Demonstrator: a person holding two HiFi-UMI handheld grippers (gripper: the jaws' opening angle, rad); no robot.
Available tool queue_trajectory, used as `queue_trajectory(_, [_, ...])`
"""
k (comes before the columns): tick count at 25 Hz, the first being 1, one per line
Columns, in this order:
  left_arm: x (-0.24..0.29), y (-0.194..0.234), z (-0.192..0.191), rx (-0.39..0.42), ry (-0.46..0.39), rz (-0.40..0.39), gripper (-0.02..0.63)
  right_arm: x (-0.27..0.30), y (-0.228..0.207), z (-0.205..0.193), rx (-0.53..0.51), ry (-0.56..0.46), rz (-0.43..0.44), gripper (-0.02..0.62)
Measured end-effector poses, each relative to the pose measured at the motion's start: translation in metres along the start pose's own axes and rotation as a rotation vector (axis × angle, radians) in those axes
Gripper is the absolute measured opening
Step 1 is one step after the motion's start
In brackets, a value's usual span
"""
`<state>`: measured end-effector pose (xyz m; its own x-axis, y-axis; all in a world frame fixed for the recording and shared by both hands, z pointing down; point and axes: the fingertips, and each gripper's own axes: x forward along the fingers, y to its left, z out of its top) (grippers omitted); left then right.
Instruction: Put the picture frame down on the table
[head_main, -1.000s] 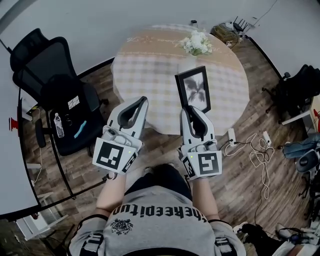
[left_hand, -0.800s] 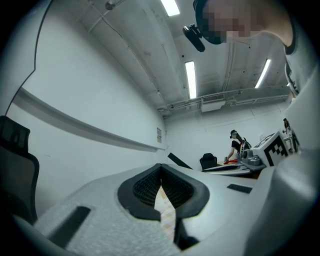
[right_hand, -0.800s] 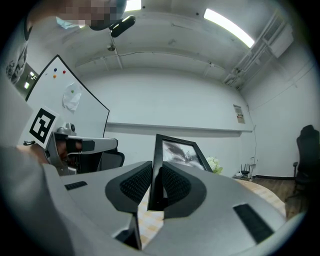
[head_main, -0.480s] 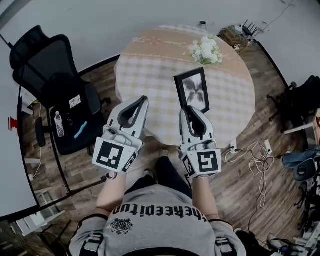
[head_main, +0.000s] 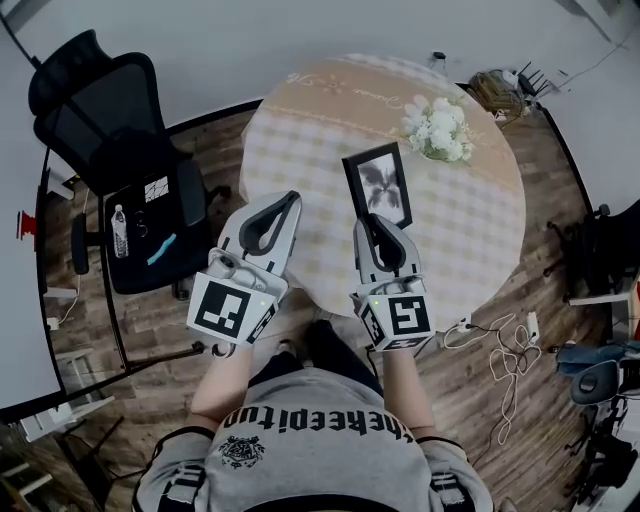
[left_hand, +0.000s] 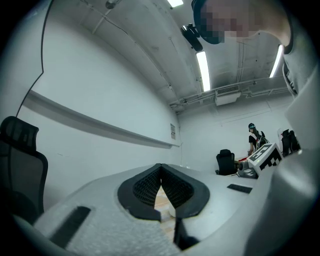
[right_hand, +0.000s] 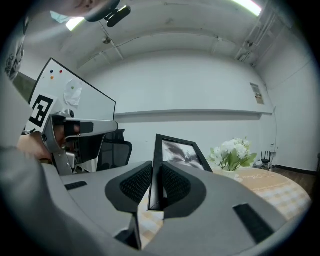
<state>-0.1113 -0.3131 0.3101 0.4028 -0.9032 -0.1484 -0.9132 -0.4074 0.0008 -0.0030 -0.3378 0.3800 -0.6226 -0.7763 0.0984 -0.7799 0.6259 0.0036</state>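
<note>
Round checkered-cloth table (head_main: 300, 150) below me: right gripper (head_main: 379, 222) clamps one black picture frame (head_main: 378, 186) upright, left gripper (head_main: 287, 201) closed, empty.

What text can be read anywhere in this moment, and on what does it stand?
"thekeepitu": print on the person's shirt; both ends are unclear.
Script on the tablecloth: too small to read.
Wall notice: blurred, unreadable.
White label on the chair: too small to read.
Picture frame: no words.
</note>
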Motion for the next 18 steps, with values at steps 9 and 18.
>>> queue_trajectory(9, [0.019,0.022,-0.023,-0.012,0.049,0.084,0.015,0.046,-0.011,-0.041,0.03,0.107,0.099,0.069])
queue_trajectory(18, [0.023,0.041,-0.051,-0.028,0.107,0.164,0.015,0.078,-0.009,-0.099,0.06,0.237,0.177,0.069])
